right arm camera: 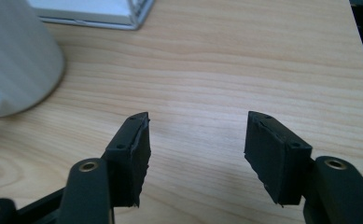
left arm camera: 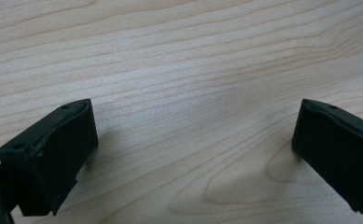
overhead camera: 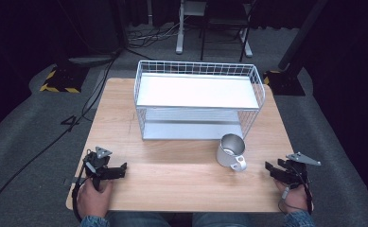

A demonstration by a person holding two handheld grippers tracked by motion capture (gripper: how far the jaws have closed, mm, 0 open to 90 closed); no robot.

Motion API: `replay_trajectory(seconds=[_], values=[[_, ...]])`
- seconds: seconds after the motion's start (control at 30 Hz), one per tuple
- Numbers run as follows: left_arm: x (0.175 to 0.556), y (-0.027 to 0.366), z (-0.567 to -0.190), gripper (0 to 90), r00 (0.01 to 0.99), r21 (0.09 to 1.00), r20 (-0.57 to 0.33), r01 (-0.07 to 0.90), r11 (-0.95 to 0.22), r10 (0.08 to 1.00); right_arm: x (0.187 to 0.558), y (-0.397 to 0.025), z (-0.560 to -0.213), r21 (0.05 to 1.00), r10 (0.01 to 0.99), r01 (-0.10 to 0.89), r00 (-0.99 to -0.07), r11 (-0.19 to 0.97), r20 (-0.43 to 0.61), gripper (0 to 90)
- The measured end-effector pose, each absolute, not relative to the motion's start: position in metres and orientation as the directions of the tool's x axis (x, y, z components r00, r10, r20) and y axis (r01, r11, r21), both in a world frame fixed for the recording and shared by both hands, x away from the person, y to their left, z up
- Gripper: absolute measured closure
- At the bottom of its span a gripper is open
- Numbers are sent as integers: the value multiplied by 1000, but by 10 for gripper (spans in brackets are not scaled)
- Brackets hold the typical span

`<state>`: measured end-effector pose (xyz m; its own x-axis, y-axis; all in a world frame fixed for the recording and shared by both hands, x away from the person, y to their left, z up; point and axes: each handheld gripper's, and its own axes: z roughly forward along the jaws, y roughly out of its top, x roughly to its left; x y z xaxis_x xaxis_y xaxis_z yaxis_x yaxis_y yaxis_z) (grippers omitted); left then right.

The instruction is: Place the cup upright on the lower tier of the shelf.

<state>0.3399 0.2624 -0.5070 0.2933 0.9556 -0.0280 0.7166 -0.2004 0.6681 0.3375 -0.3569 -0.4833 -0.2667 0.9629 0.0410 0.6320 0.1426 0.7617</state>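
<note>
Pale wood grain runs across the rectangular counter, and the high view takes in all of it: a white wire-mesh two-tier rack stands at the far middle, both of its shelves bare, and a white enamelled metal mug stands upright just in front of the rack's right front corner, handle turned toward the person, with nothing seen inside it. The left hand-held gripper sits well to the left of the mug near the counter's near edge; its own view adds that the jaws are spread wide over bare wood. The right hand-held gripper lies near the mug's right, and its view shows jaws parted, the mug's rounded wall close at the left, not touched.
</note>
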Motion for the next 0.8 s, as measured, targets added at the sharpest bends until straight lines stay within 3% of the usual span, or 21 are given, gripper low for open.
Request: replay_trajectory(seconds=[0.8], values=[[340,262,-507,5,293,668,-28,716,-201,956,304,-300,-428,786,875,578,-473,218,105,393]])
